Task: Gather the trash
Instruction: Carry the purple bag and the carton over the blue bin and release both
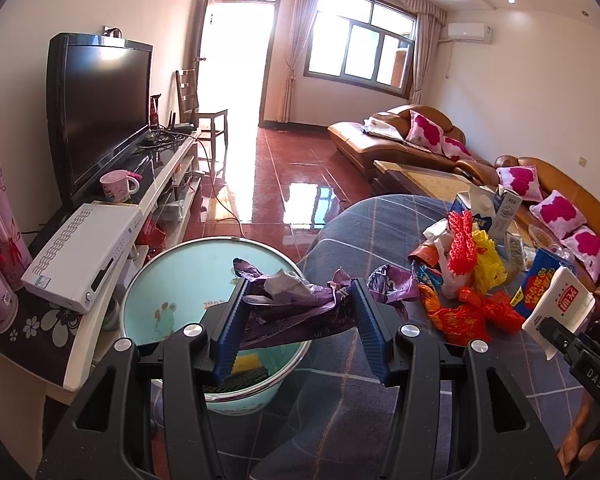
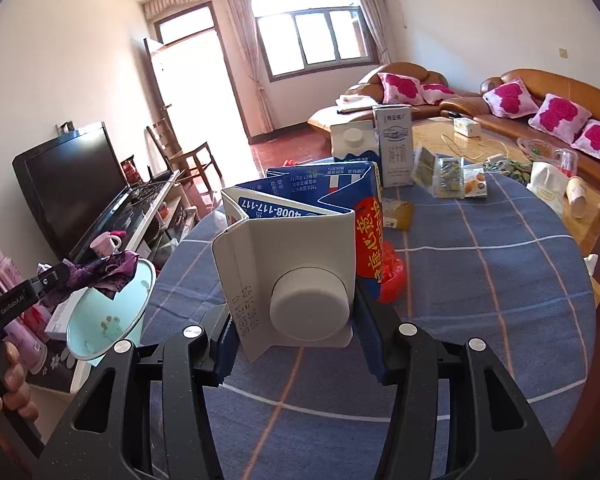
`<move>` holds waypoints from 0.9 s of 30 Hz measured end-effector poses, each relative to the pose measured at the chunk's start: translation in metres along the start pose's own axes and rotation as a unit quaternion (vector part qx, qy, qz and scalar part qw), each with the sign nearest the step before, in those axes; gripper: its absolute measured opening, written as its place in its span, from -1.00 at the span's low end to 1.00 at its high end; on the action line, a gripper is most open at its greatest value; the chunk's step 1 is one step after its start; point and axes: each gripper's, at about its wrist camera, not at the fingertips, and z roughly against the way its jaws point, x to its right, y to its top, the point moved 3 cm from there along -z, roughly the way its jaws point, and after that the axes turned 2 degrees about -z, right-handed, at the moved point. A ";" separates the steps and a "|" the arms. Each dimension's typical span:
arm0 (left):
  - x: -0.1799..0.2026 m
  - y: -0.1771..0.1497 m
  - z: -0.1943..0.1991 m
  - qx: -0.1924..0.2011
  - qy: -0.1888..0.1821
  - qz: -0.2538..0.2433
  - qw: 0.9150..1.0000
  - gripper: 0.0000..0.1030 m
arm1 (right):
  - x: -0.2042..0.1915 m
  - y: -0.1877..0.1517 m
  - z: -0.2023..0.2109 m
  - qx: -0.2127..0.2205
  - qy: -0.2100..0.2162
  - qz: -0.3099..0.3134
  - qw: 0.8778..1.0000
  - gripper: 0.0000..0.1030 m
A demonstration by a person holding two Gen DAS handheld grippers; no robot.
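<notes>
Round tabletop (image 2: 480, 280) under a blue plaid cloth, with a pale green basin (image 1: 172, 280) just beside its edge, in front of a white TV stand (image 1: 112, 280) carrying a television (image 1: 100, 108) and a white set-top box (image 1: 80, 252). Left tongs (image 1: 300, 300): jaws partly apart, clamped on a crumpled purple wrapper (image 1: 296, 300) held above the basin's rim. Right tongs (image 2: 296, 320): jaws partly apart, gripping a flattened blue-and-white carton (image 2: 300, 240), its round white cap facing the camera, raised over the tabletop. Remaining litter on the cloth: red and yellow plastic bags (image 1: 472, 256), two upright cartons (image 2: 394, 148), snack packets (image 2: 448, 178). A person's hand (image 2: 16, 376) holds the left tool's handle.
</notes>
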 end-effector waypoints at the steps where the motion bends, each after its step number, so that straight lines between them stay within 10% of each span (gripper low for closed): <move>1: -0.004 -0.001 0.002 0.002 0.005 -0.001 1.000 -0.01 | -0.005 -0.001 0.000 -0.002 0.004 0.003 1.000 -0.01; 27: -0.083 -0.002 0.011 0.001 0.082 0.047 0.996 -0.01 | -0.112 -0.006 -0.018 -0.034 0.102 0.076 0.991 -0.01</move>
